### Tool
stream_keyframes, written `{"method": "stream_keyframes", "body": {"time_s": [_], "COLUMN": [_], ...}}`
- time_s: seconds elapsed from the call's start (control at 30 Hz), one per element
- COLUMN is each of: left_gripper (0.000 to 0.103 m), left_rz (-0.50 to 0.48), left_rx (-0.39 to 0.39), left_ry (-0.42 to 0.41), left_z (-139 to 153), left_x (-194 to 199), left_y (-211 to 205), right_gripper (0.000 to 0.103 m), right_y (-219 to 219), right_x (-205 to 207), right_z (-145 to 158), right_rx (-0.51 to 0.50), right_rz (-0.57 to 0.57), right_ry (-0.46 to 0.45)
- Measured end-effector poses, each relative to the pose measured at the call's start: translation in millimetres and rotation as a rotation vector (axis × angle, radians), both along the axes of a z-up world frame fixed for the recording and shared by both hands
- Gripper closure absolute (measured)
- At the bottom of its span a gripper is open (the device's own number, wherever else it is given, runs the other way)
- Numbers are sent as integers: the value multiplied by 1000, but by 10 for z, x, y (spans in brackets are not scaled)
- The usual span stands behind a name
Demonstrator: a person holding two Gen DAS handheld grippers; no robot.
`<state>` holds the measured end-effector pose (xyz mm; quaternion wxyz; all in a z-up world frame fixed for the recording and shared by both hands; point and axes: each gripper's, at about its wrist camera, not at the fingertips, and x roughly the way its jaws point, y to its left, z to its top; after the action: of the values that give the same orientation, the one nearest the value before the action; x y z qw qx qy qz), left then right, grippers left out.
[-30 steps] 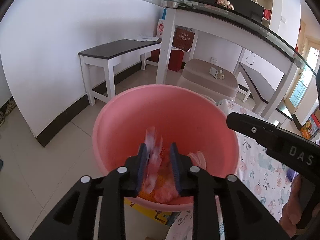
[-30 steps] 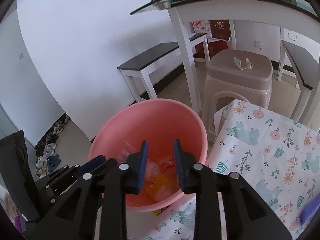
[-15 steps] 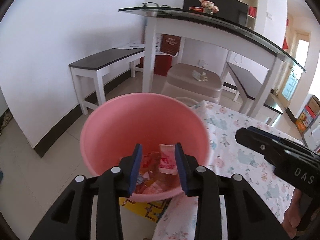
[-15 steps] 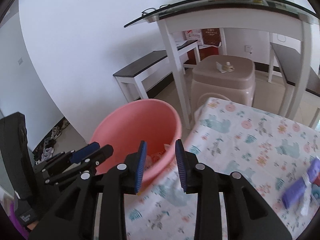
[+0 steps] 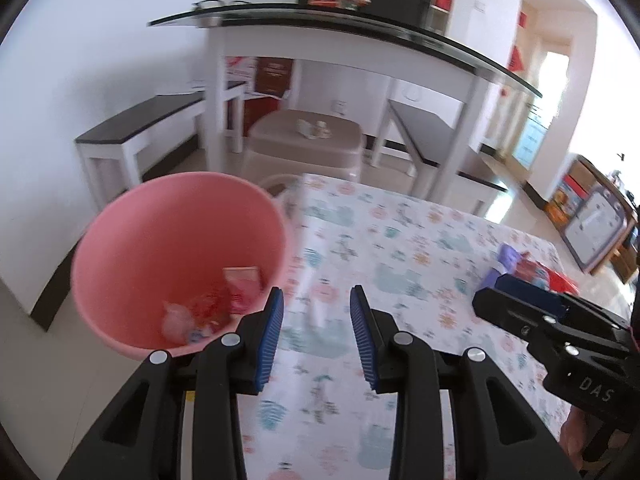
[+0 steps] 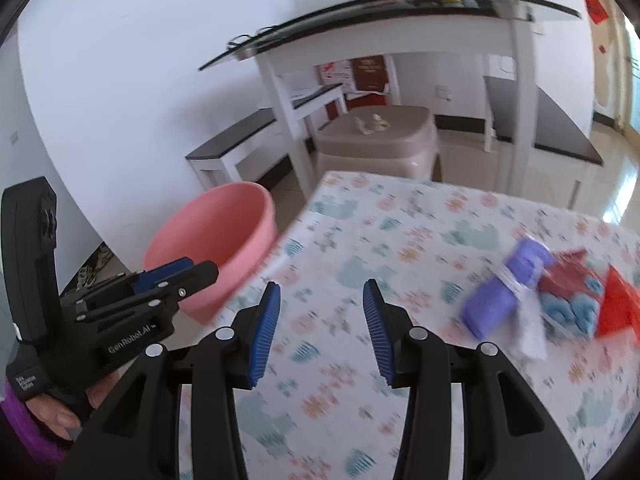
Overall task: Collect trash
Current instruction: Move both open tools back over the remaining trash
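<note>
A pink basin (image 5: 176,256) stands on the floor beside the table's left edge, with red and pink wrappers (image 5: 224,300) lying in its bottom. My left gripper (image 5: 316,328) hovers over the table's edge, open and empty. My right gripper (image 6: 320,320) is above the flowered tablecloth (image 6: 400,248), its jaws opening with nothing between them. On the cloth to the right lie a purple packet (image 6: 504,288), a red and blue packet (image 6: 572,300) and a red wrapper (image 6: 616,304). The basin (image 6: 216,240) also shows at the left in the right wrist view.
A beige plastic stool (image 6: 376,136) stands beyond the table's far edge. A white glass-topped desk (image 5: 360,52) and low dark-topped benches (image 5: 140,128) line the wall behind. A hand in a purple sleeve (image 6: 32,432) holds the left gripper.
Both grippers have swung right, away from over the basin and onto the tablecloth. A wrapper left the left gripper's jaws and lies in the basin. The right jaws have widened.
</note>
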<state>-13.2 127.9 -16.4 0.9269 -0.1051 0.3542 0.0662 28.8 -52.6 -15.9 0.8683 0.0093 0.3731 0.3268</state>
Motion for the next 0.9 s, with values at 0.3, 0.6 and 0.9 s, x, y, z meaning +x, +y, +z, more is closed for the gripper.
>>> {"method": "stream_keyframes", "body": {"time_s": [0.3, 0.6, 0.9], "left_gripper": [68, 68, 68], "left_rz": [-149, -302, -444], "left_rx": [-83, -61, 22], "left_ry": [14, 29, 66], "left_z": [-52, -76, -185], "left_x": [164, 363, 768], "left_y": [-458, -1011, -1484], "right_gripper": [59, 59, 59], "right_y": [-738, -1507, -1817], "right_x": [-104, -66, 22], "right_z": [-97, -240, -356], "right_rx": [-36, -21, -10], "right_rz": [-134, -316, -379], "right_ry": [3, 35, 65]}}
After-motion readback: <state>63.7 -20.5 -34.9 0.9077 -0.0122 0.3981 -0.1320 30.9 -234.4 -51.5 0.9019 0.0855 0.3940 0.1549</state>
